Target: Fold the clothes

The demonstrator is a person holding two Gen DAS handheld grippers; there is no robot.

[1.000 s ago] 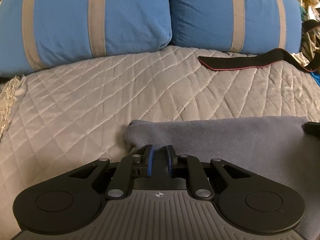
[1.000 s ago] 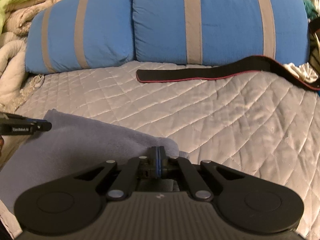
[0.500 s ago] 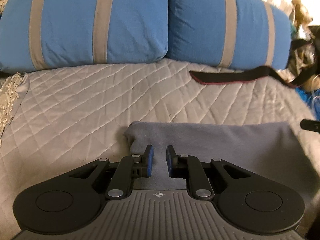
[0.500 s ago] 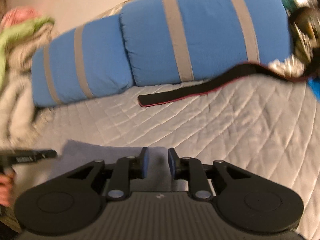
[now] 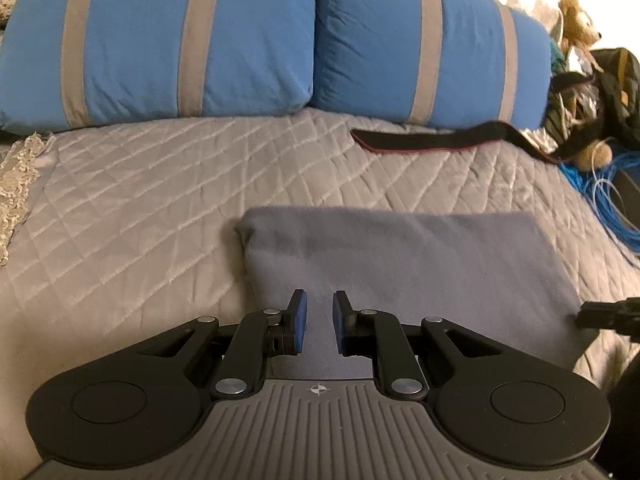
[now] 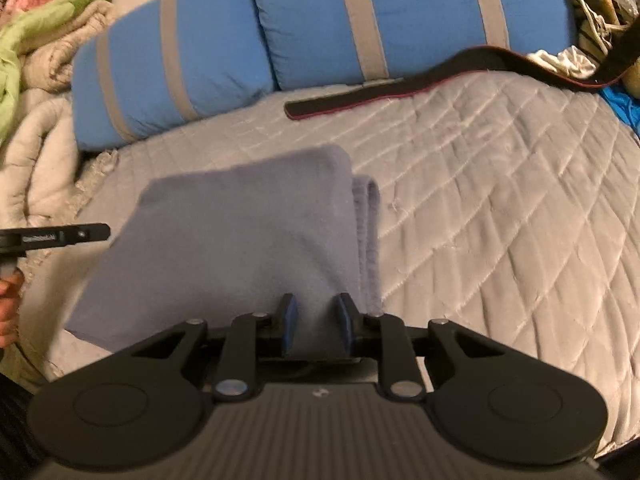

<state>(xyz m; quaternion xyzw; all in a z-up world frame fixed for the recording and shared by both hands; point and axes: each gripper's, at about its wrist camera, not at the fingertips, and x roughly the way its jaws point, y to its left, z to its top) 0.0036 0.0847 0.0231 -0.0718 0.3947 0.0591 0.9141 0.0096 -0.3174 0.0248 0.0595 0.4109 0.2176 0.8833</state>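
A grey-blue fleece garment (image 5: 400,256), already folded into a thick rectangle, lies flat on the quilted bed (image 5: 160,200), near the front edge of the bed and well short of the pillows. Its long axis runs side to side in the left wrist view, from about nine o'clock to three o'clock, with a rounded folded corner at the far left and stacked layer edges showing along its right side in the right wrist view (image 6: 366,240). The left gripper (image 5: 319,322) hovers over the near left part of the cloth, its blue-padded fingers (image 5: 299,320) set a narrow gap apart with nothing pinched between them; the fabric lies straight ahead at twelve o'clock. The right gripper (image 6: 316,326) hangs over the near right end, its fingers (image 6: 289,328) parted with only flat cloth showing in the gap; they have just been opening, and no fold is held. Both hands look about equally near, one at each end of the long axis, so a further fold would probably bring one end toward the other. Beyond the garment, at twelve o'clock, two blue pillows (image 5: 180,40) with grey stripes lean at the head of the bed, and a black strap (image 5: 424,142) with a red edge lies at about one o'clock.
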